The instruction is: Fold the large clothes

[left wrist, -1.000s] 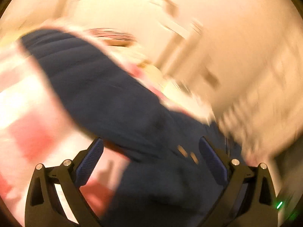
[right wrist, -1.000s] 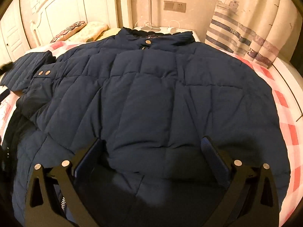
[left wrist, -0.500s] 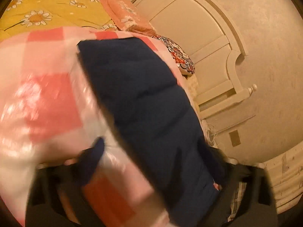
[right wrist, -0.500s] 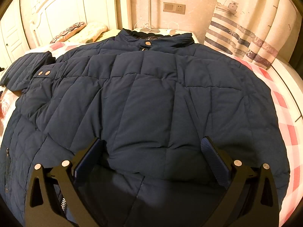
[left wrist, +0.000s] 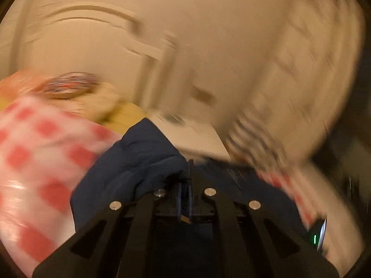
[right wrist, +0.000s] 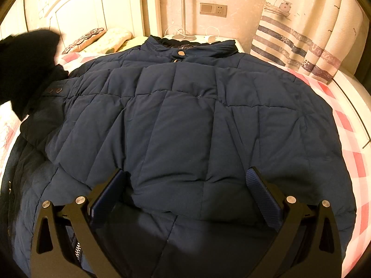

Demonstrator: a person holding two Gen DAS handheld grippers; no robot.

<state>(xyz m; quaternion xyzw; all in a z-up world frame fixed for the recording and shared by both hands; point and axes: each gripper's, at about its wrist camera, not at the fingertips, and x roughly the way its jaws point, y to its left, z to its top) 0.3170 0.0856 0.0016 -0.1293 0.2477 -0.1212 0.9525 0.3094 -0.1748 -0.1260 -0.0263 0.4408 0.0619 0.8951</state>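
We see the navy quilted jacket (right wrist: 185, 125) spread flat over most of the bed, collar toward the headboard (right wrist: 88, 11), its right side near the bed's right edge. Our left gripper (left wrist: 184, 197) is clenched on a bunched jacket sleeve (left wrist: 139, 162), held above the red-checked bedspread (left wrist: 34, 162); this view is blurred. Our right gripper (right wrist: 185, 192) hangs released above the jacket's lower part, fingers (right wrist: 264, 194) spread wide. Striped curtains (right wrist: 301, 34) hang beyond the bed's far right corner.

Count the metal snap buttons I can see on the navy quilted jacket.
3. One round metal snap button sits at the collar of the navy quilted jacket; two dark snaps sit side by side on the left cuff tab. Folded fabric may hide more.
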